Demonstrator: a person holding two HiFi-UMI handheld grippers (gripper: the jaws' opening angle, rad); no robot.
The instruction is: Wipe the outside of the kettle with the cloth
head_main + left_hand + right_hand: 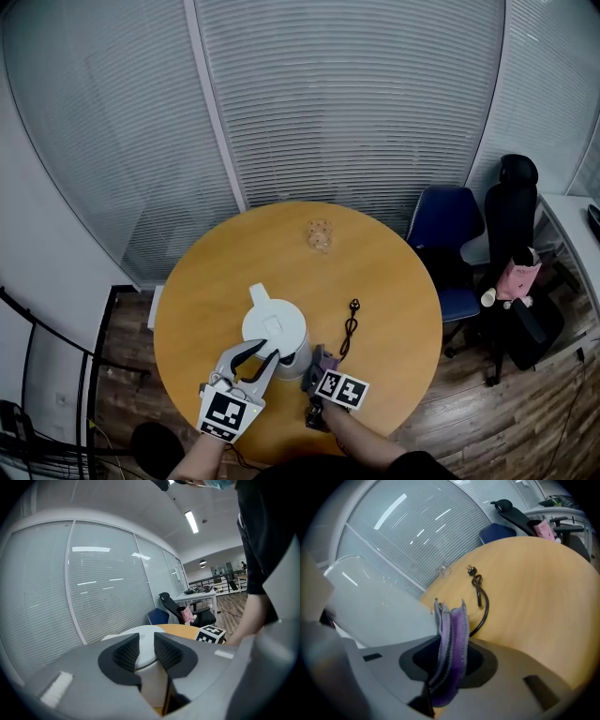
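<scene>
The kettle (275,328) stands on the table (394,291) straight ahead of your left gripper (146,652). Its jaws sit a little apart, and the white body shows in the gap; whether they touch it is hard to tell. Your right gripper (452,663) pinches the purple cloth (452,634), folded edges poking forward, with the kettle just to its left. A black cord (480,599) lies beyond those jaws.

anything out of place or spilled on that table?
Nothing spilled or damaged. Kettle stands upright. Only a loose black cord lies unplugged on the table, beside the right hand-held gripper clamping the purple cloth.
</scene>
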